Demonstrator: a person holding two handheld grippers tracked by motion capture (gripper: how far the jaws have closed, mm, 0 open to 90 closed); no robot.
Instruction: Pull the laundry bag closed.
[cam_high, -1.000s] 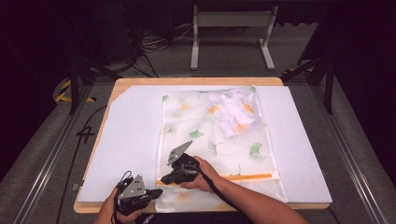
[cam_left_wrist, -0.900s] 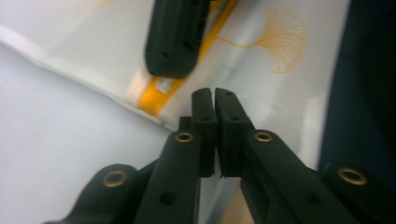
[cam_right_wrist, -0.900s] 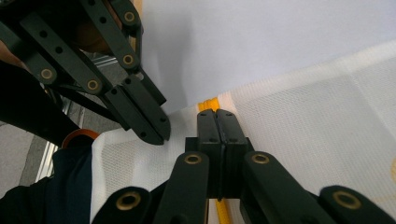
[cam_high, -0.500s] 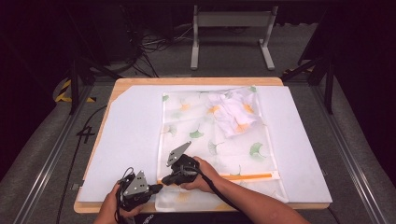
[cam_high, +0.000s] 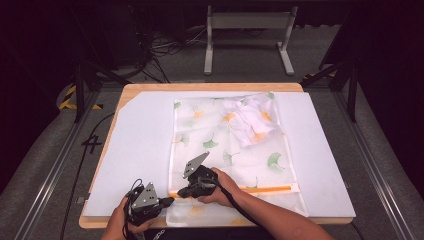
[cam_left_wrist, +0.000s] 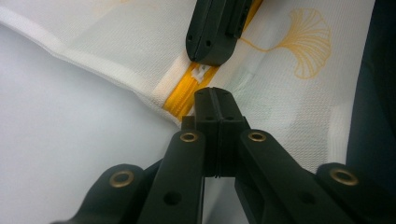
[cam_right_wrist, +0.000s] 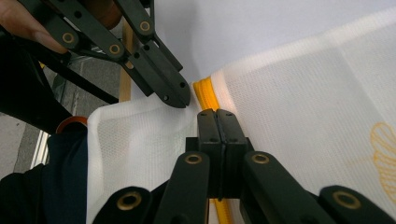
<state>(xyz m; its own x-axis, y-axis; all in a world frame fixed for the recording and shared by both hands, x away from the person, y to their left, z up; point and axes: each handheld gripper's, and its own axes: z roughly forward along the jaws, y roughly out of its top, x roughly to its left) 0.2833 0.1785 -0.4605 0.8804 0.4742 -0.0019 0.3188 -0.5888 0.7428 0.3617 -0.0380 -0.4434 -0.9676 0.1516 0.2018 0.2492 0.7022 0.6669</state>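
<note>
At the near left end of the orange zipper (cam_high: 235, 189), both my grippers are closed tight.

My left gripper (cam_left_wrist: 215, 100) pinches the mesh laundry bag (cam_high: 225, 145) at the zipper's end; my right gripper (cam_right_wrist: 217, 122) is shut over the zipper, though I can't tell whether it has the pull. The bag lies flat on the white mat (cam_high: 140, 150), white clothing (cam_high: 250, 120) bunched at its far end. If either pinch has only thin mesh, I judge pulling could slip or snag it.
</note>
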